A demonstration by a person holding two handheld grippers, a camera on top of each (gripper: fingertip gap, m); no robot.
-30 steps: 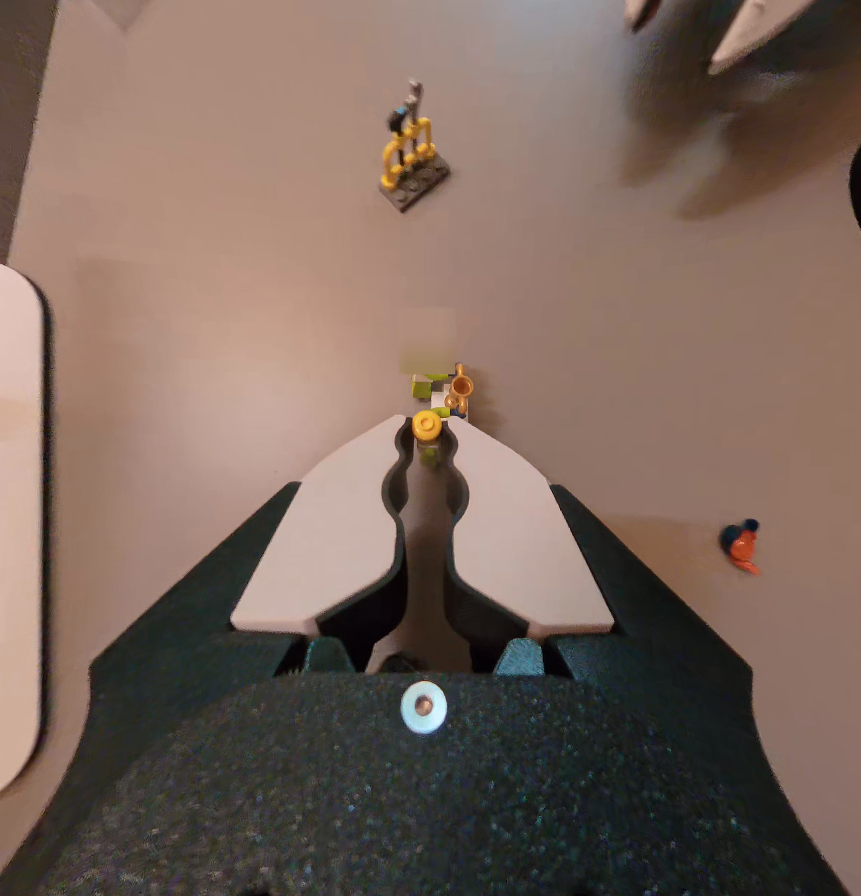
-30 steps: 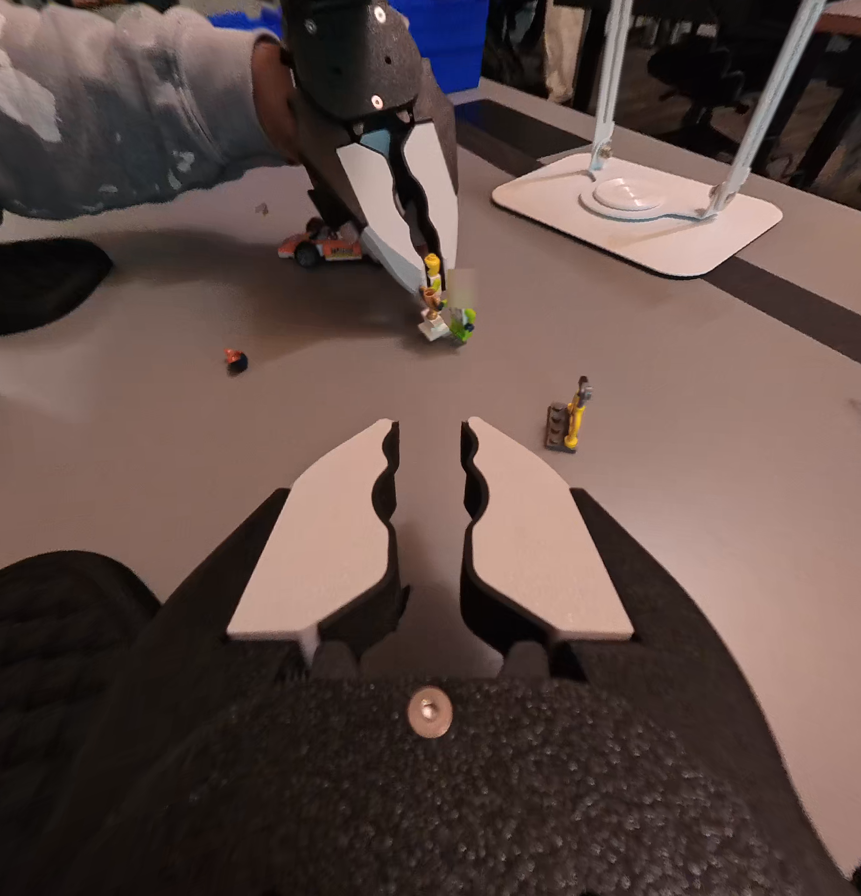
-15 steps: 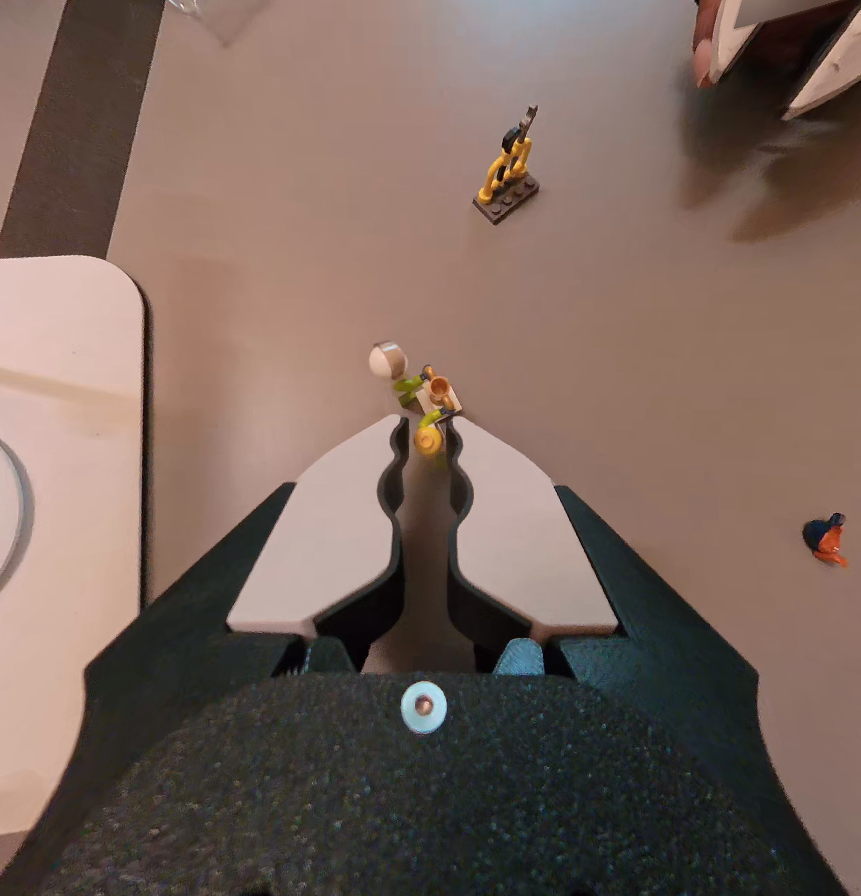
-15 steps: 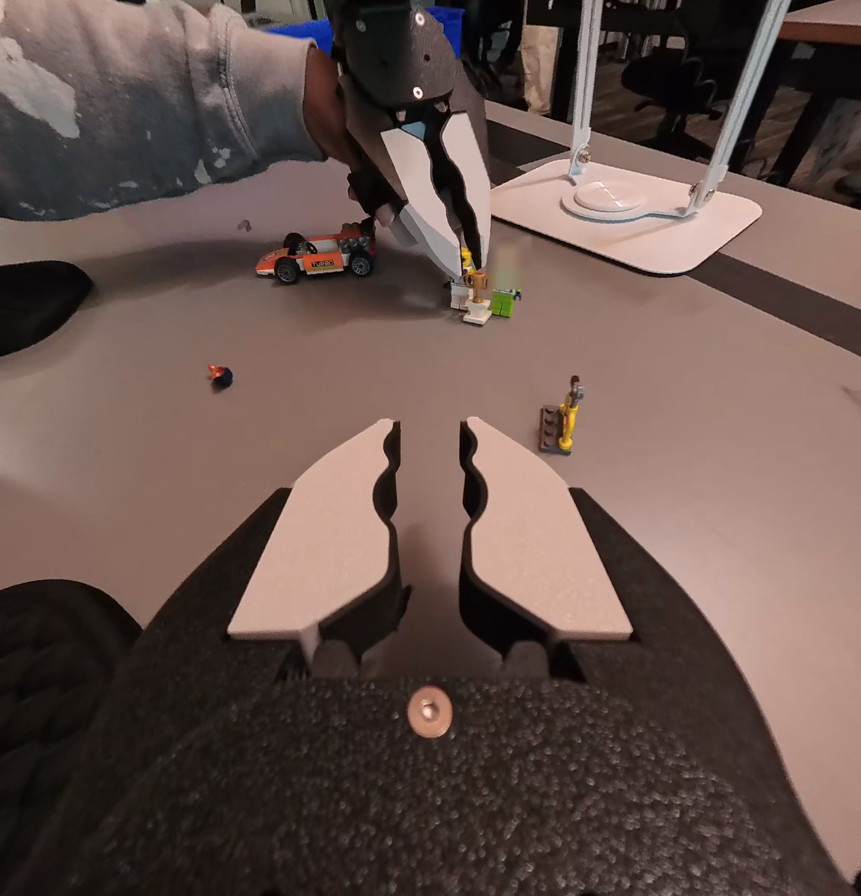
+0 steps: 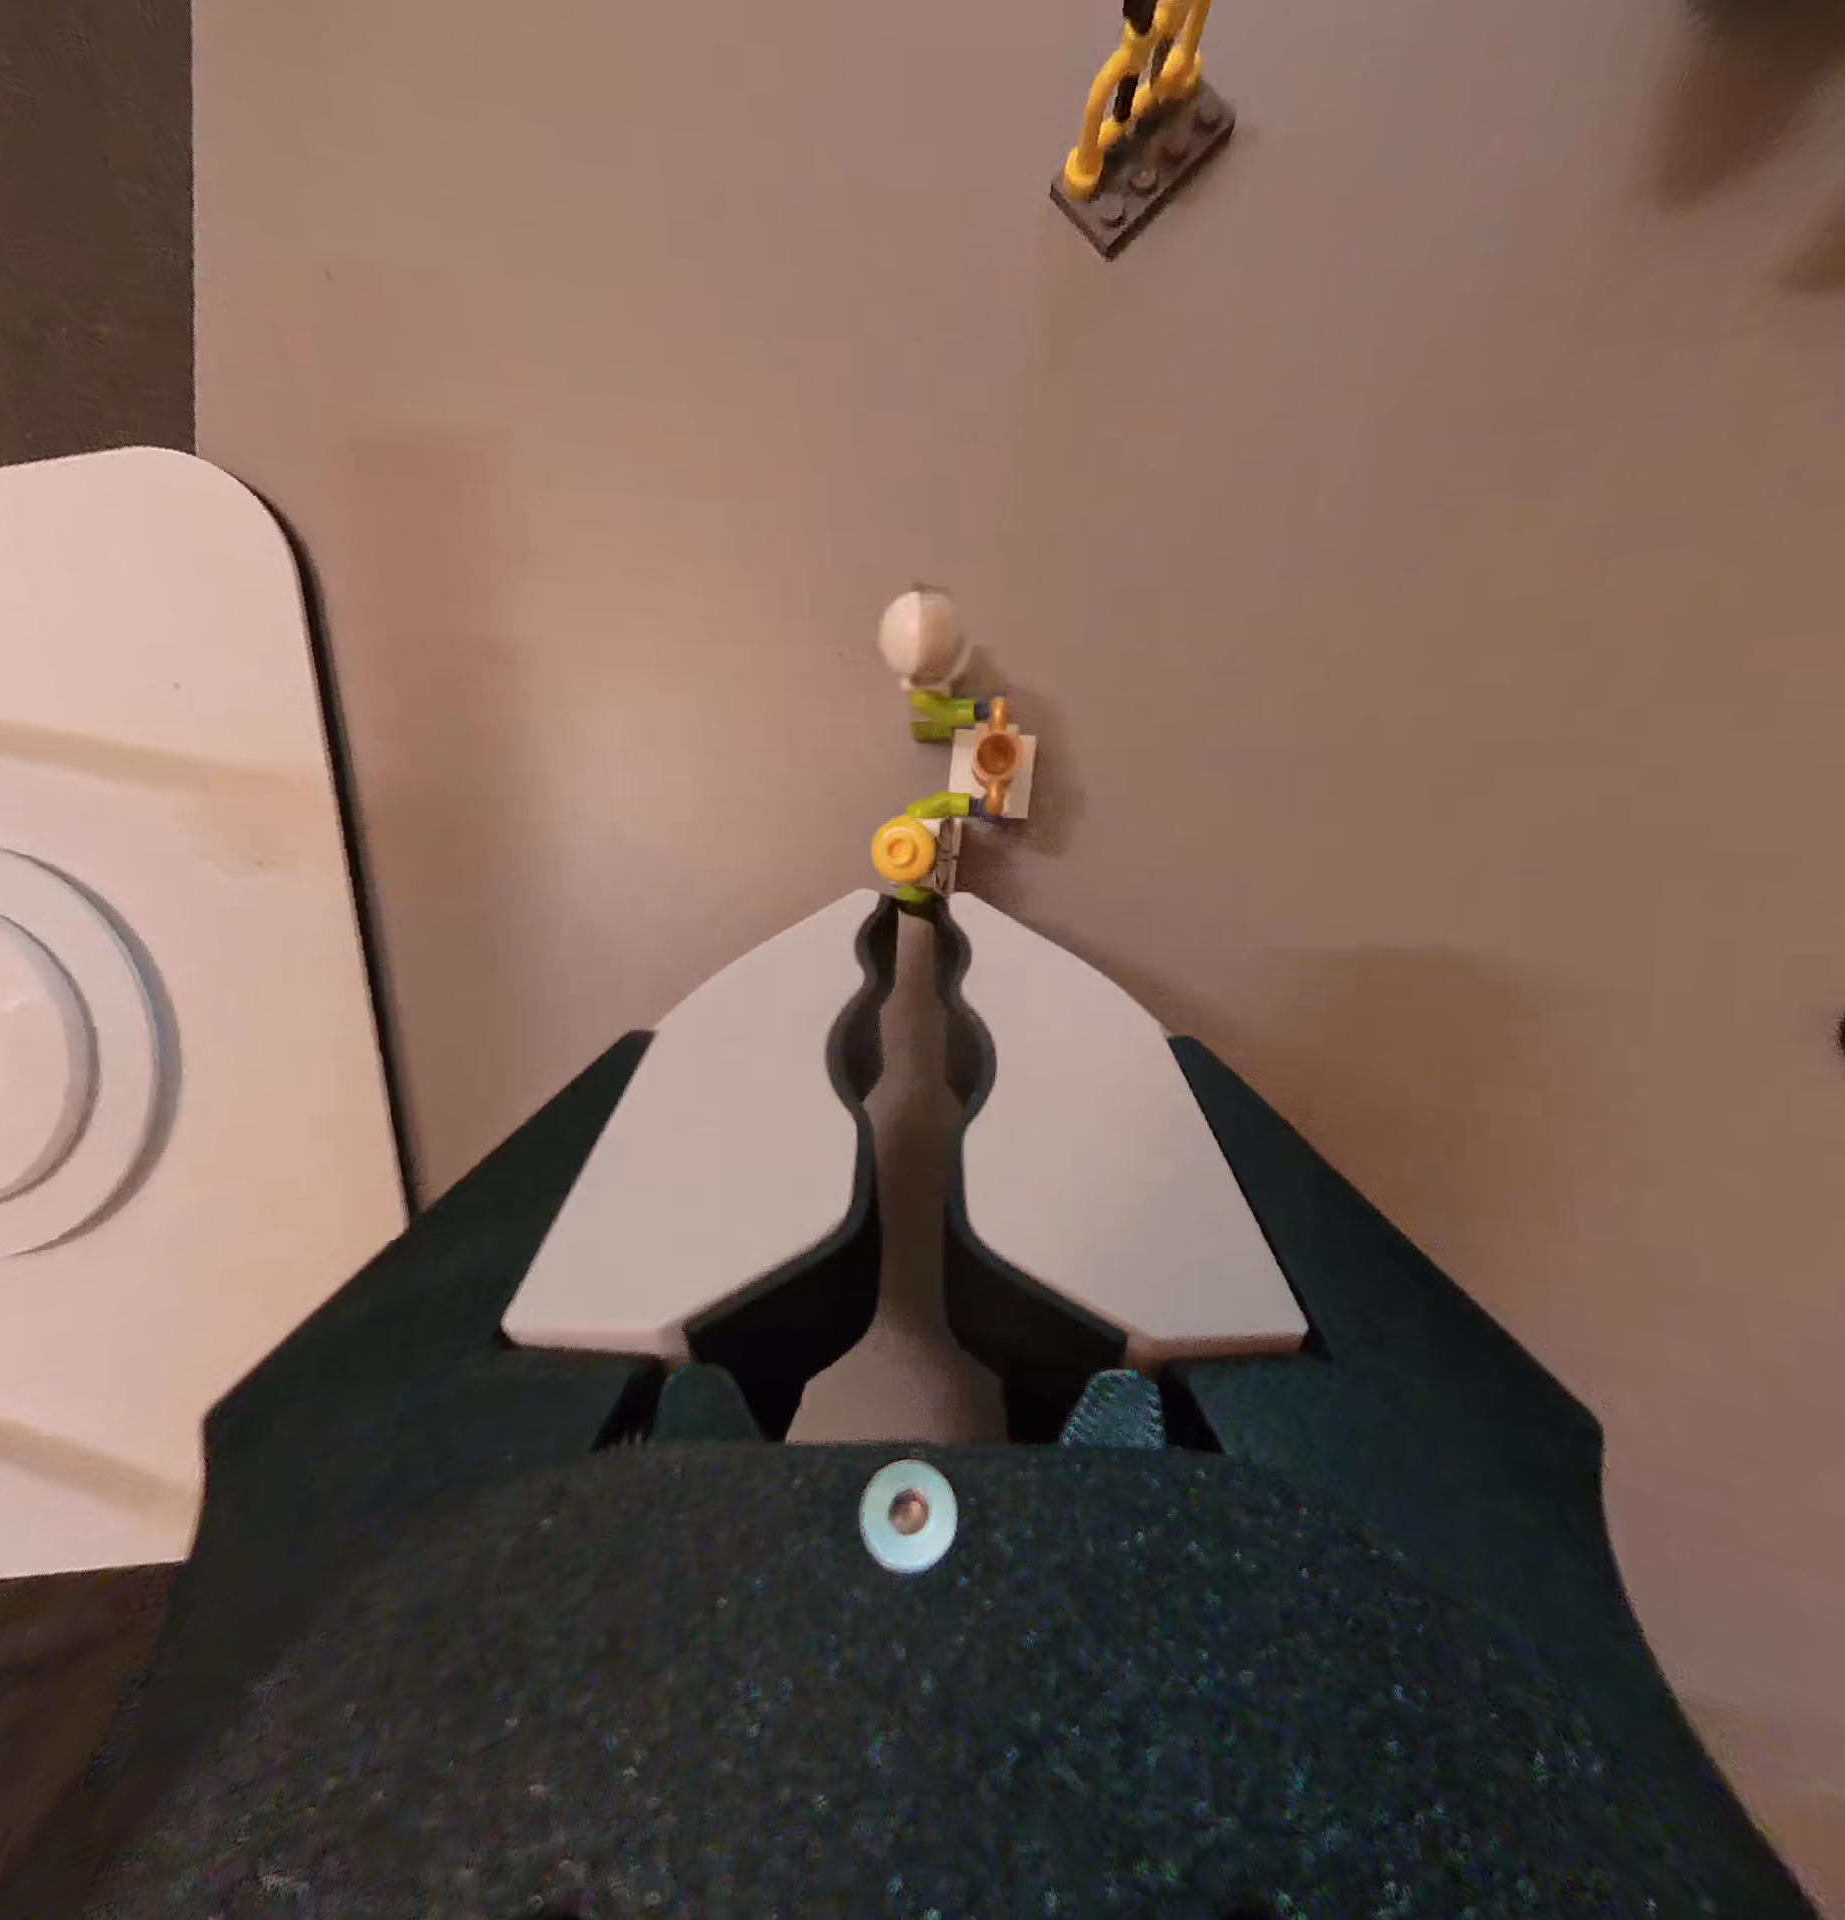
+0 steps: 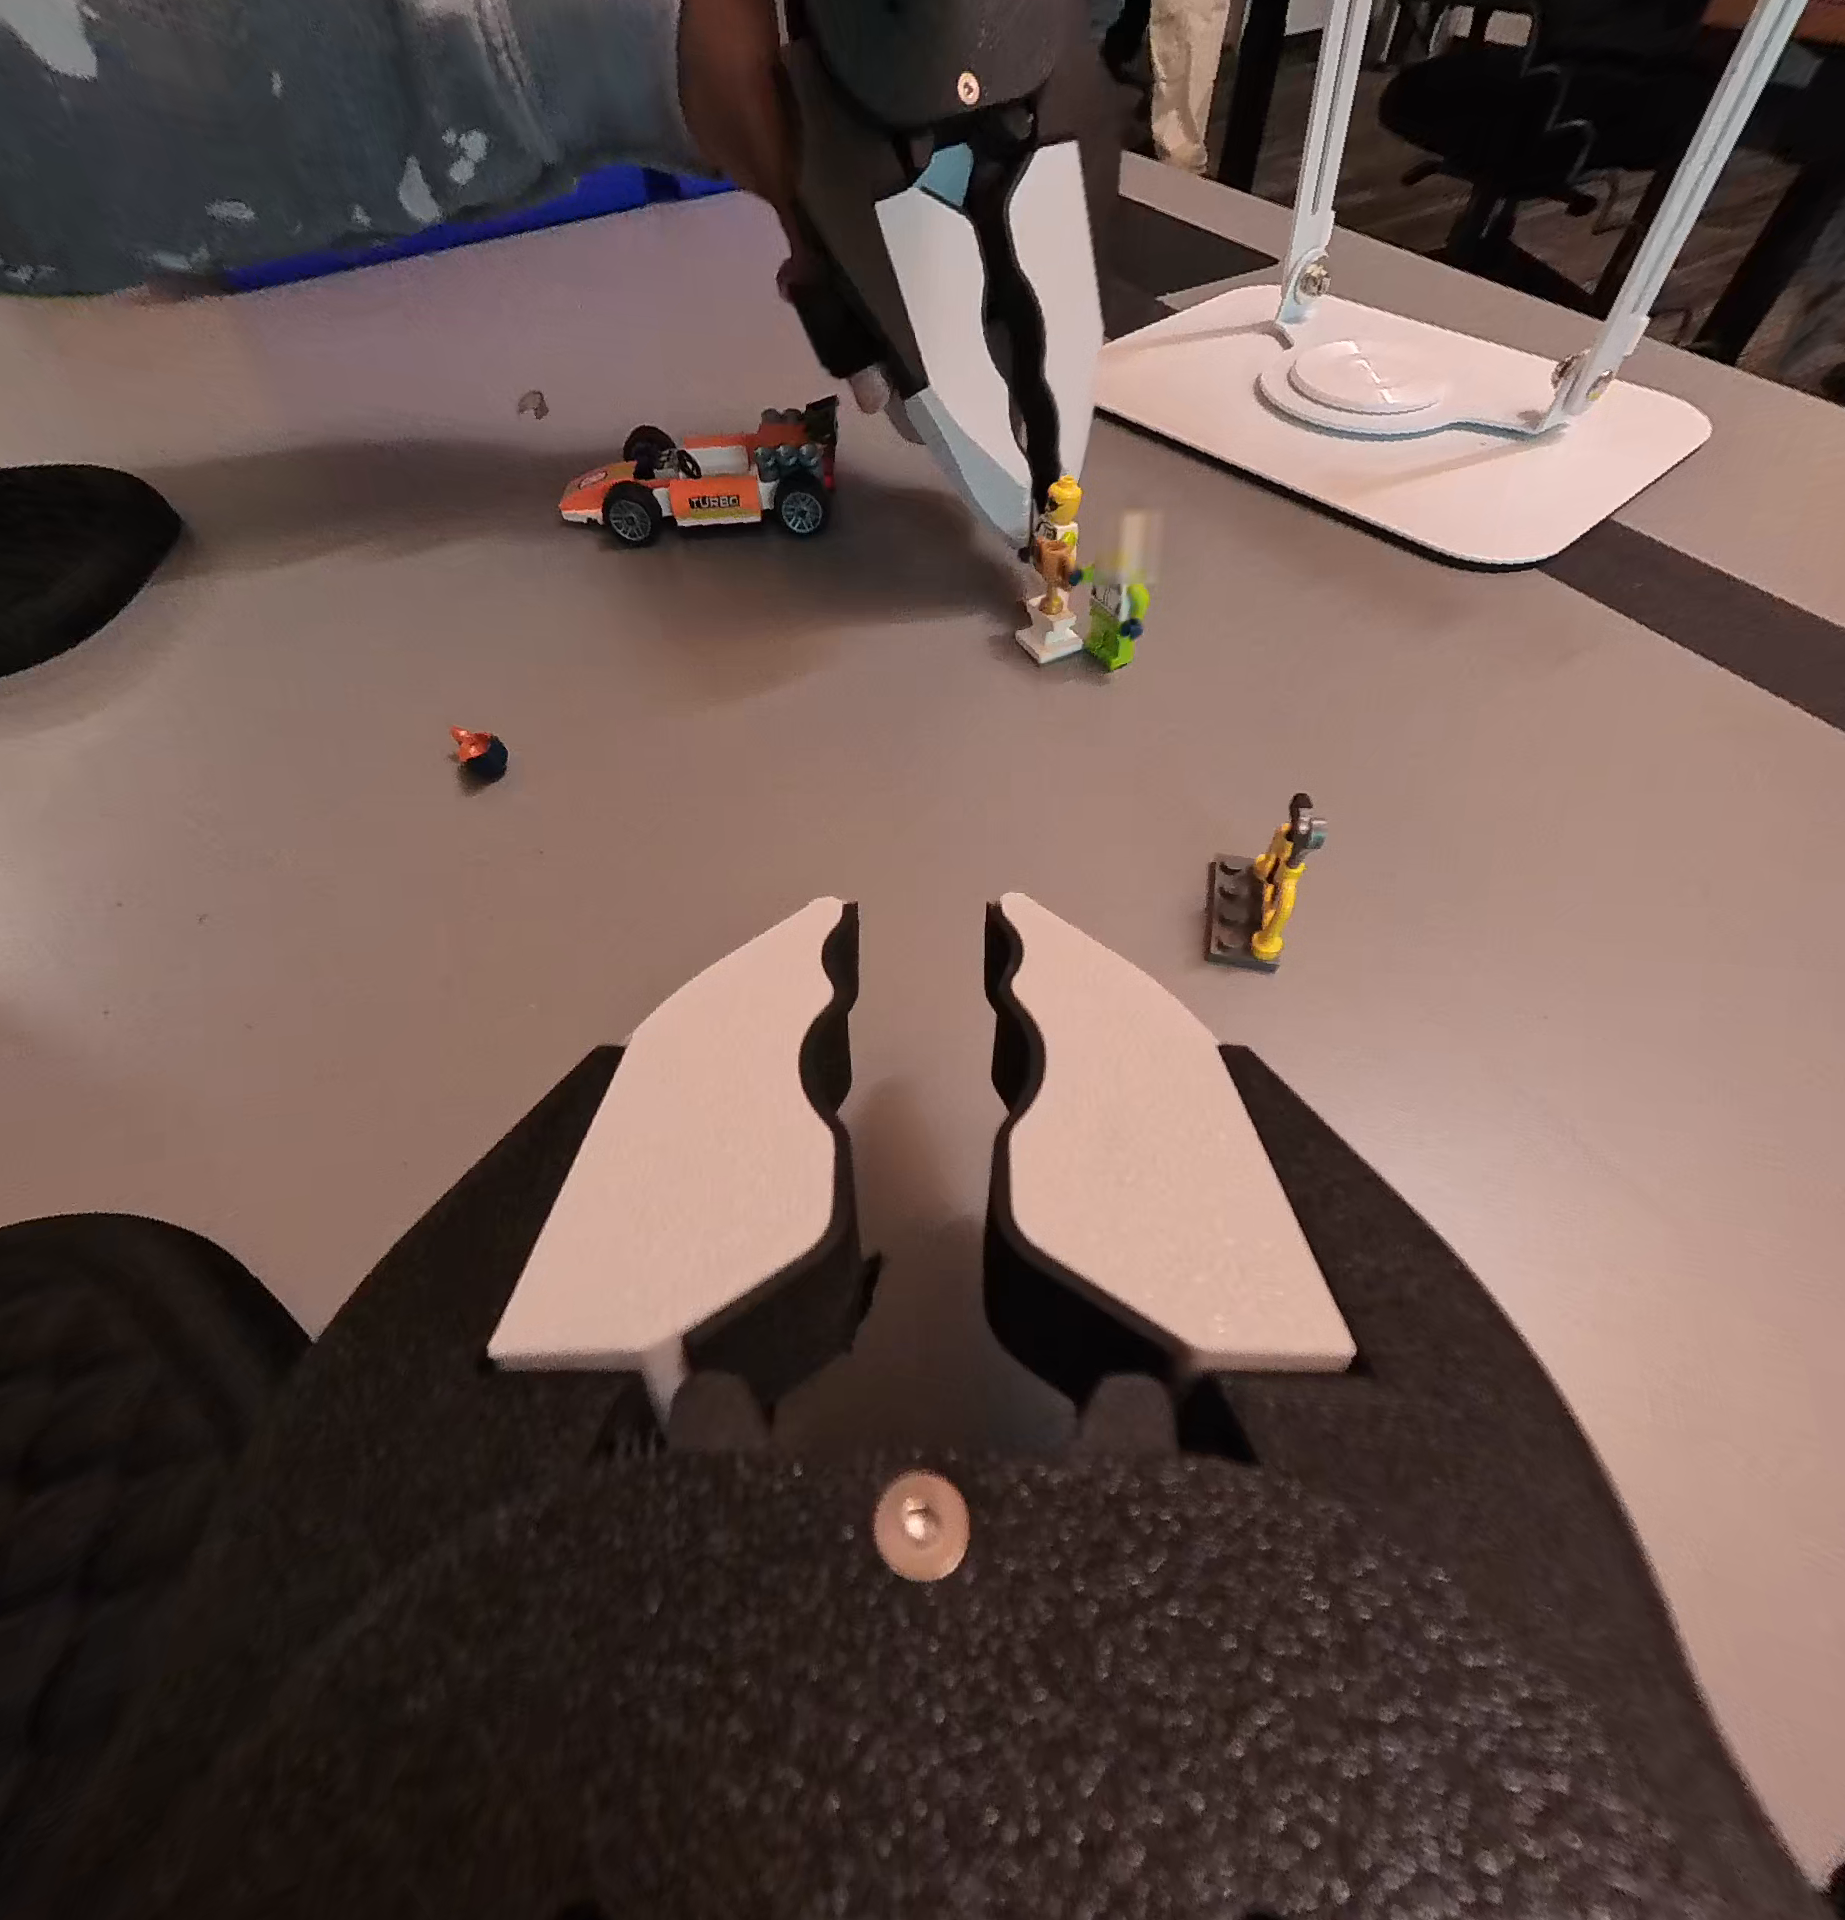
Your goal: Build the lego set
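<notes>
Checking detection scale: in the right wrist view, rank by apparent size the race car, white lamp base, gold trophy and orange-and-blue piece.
1. white lamp base
2. race car
3. gold trophy
4. orange-and-blue piece
The last two look close; the piece lies nearer the camera, so that order is unsure.

Two minifigures (image 6: 1055, 530), one car (image 6: 705, 488), perhaps two small builds (image 6: 1261, 894)

The only writing that shows is a short word in dark letters on an orange side panel of the toy race car (image 6: 705, 488), which stands on the counter (image 6: 897, 790) in the upper left of the right wrist view. The left wrist view shows no writing, numbers or signs.
</notes>
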